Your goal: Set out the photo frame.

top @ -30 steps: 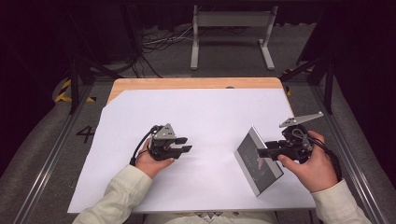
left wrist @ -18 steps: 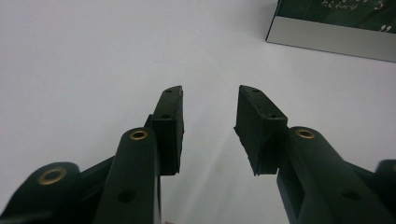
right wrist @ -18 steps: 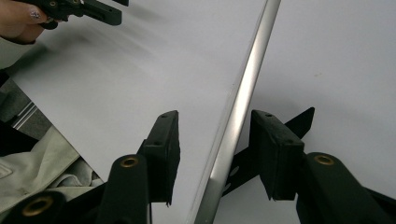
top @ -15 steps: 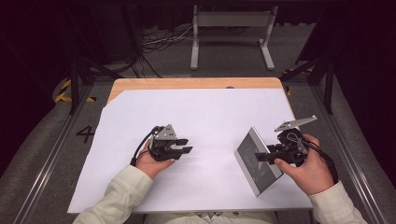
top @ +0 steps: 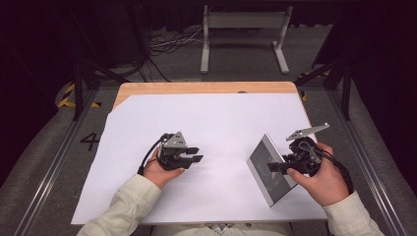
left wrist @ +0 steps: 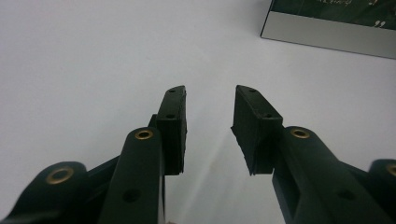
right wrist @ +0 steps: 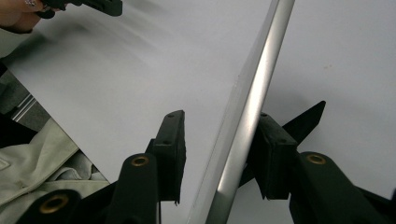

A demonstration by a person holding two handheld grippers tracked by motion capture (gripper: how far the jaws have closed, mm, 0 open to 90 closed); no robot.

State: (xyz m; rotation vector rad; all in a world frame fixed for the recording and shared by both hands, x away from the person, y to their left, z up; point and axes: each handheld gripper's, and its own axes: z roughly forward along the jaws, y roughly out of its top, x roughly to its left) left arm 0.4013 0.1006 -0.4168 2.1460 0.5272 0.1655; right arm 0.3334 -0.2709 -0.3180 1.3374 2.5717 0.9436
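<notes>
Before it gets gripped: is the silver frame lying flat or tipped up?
Tipped up: the silver frame stands on edge between the right gripper jaws.

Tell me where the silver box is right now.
In the high view the silver box stands tilted at the right of the white table, near its front edge, its edge between the jaws of the right claw.

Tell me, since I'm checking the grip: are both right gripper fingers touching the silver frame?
Apart on one side. The right gripper view shows one of the fingers clear of the silver frame, while the other sits against it.
</notes>
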